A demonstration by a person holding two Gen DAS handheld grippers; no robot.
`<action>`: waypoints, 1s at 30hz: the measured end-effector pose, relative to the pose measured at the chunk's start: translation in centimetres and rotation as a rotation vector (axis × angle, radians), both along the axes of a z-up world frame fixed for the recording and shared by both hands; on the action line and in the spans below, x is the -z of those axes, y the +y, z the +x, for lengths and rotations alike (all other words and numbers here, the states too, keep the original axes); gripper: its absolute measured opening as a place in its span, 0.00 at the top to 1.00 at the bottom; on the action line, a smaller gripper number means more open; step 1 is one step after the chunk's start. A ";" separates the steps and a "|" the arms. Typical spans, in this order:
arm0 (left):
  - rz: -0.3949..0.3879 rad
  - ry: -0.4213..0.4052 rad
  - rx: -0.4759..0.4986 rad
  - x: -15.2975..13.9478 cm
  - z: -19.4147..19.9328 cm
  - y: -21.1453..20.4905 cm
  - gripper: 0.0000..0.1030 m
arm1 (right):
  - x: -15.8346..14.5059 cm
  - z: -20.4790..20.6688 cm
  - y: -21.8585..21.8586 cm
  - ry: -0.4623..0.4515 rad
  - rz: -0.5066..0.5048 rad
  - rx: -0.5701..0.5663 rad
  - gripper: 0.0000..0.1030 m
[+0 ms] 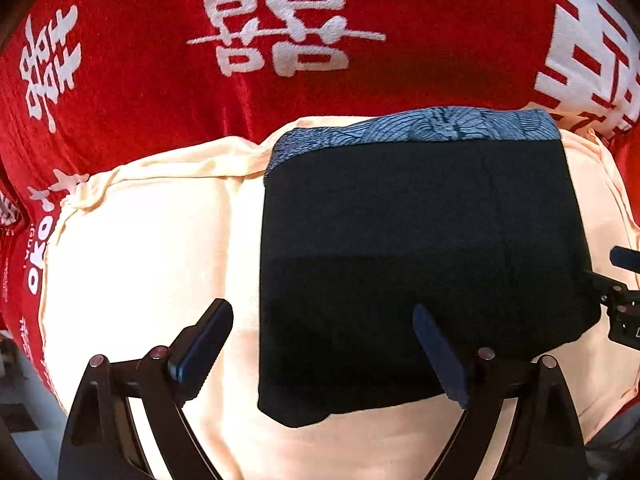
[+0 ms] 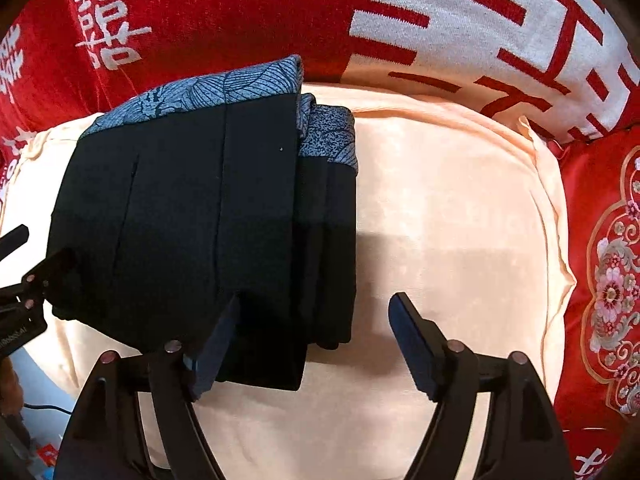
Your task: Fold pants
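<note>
Black pants [image 1: 420, 264] folded on cream cushion [image 1: 152, 248] | left gripper [image 1: 324, 352] fingers wide | right gripper [image 2: 316, 340] fingers wide

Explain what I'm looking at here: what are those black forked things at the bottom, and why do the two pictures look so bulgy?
There is no robot. A person holds a two-fingered tool in each hand, with a wide-angle camera on each looking along its fingers; that lens bends the picture. One picture is from the left hand-held gripper, the other from the right hand-held gripper. Both are open and hold nothing. Between them lie the black pants, already folded into a compact stack with a blue patterned band at the far edge. They rest on a cream cushion, with a red blanket bearing white characters behind it. In each picture the other tool shows at the edge.
</note>
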State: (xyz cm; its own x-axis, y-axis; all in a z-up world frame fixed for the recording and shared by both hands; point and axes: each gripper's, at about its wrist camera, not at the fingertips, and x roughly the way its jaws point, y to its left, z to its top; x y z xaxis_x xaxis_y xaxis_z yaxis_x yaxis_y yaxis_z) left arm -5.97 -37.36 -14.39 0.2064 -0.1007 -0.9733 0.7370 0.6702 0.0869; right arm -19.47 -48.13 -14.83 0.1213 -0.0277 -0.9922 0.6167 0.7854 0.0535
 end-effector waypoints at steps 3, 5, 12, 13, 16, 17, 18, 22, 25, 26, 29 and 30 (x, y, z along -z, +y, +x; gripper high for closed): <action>0.013 0.007 -0.008 0.4 0.8 0.1 0.10 | 0.2 0.3 -0.4 0.005 0.004 0.013 0.19; 0.015 0.022 -0.017 0.7 1.5 0.2 0.10 | 0.2 0.2 -0.7 0.007 0.007 0.019 0.18; 0.008 0.045 -0.039 0.9 3.1 0.7 0.10 | 0.6 0.2 -1.0 0.000 0.017 0.032 0.16; 0.007 0.047 -0.041 0.9 3.4 0.8 0.10 | 0.6 0.0 -1.1 -0.003 0.020 0.033 0.16; 0.005 0.057 -0.053 1.4 4.3 0.9 0.10 | 0.8 -0.2 -1.2 -0.004 0.029 0.038 0.14; 0.006 0.060 -0.056 1.4 4.5 1.0 0.10 | 0.8 -0.2 -1.3 -0.004 0.031 0.040 0.14; 0.006 0.064 -0.060 1.4 4.7 1.1 0.10 | 1.0 -0.2 -1.4 -0.004 0.032 0.040 0.13; 0.002 0.072 -0.059 1.4 5.1 1.1 0.10 | 0.9 -0.2 -1.5 -0.011 0.031 0.032 0.12; -0.004 0.076 -0.060 1.5 5.8 1.0 0.10 | 1.0 -0.4 -1.7 -0.019 0.041 0.033 0.12; -0.005 0.079 -0.063 1.5 6.1 1.0 0.10 | 0.9 -0.5 -1.8 -0.021 0.044 0.037 0.12; -0.011 0.085 -0.073 1.5 6.9 1.0 0.10 | 0.8 -0.8 -2.2 -0.035 0.054 0.051 0.12; -0.013 0.088 -0.075 1.6 7.0 0.9 0.10 | 0.7 -0.9 -2.4 -0.041 0.056 0.054 0.12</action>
State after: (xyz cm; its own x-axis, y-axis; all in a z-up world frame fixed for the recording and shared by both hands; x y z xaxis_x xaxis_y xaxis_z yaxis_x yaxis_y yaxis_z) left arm 1.05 -36.43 -16.01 0.1279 -0.1005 -0.9867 0.6888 0.7247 0.0155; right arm -20.39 -50.57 -15.57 0.1619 0.0202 -0.9866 0.6543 0.7463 0.1226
